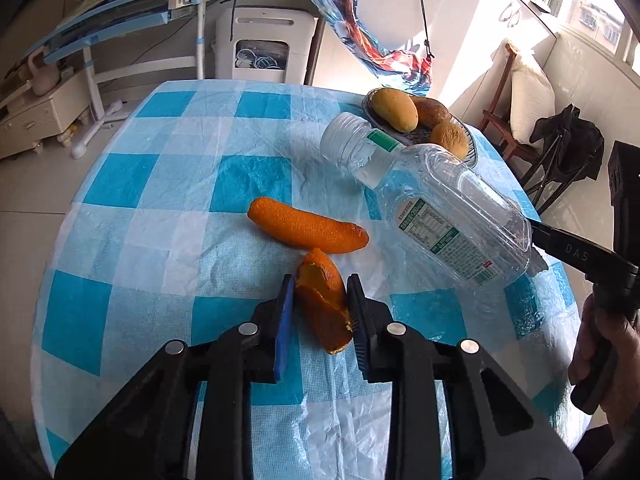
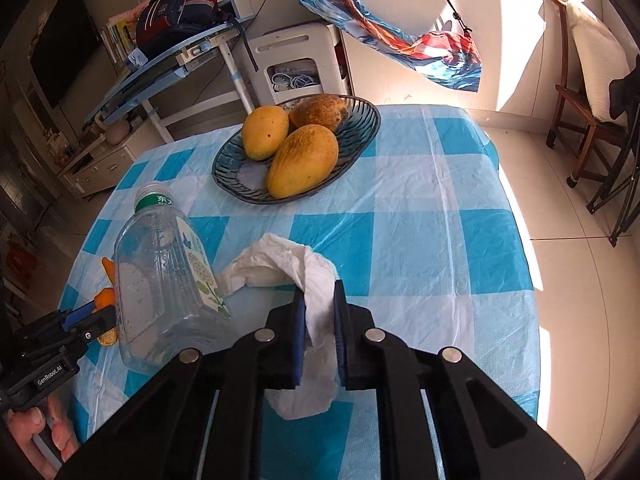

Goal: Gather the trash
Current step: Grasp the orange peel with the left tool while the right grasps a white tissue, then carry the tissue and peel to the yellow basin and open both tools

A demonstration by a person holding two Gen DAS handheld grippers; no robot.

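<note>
Peel (image 1: 322, 304) pinched by left tool (image 1: 320, 286), bottle (image 1: 436, 208) just beside.

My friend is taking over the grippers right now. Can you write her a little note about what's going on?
Left gripper: shut on a curled orange peel piece.
Right gripper: shut on the crumpled white tissue.
Both pieces lie on the blue-and-white checked tablecloth.
Left to collect: the long orange peel strip and the empty clear plastic bottle, lying on its side.
No bin in view. The three mangoes in the dark glass dish aren't trash.

Crumpled white tissue (image 2: 316, 280) between right gripper (image 2: 319, 292) fingers (image 2: 298, 320) (pinched tight).
</note>
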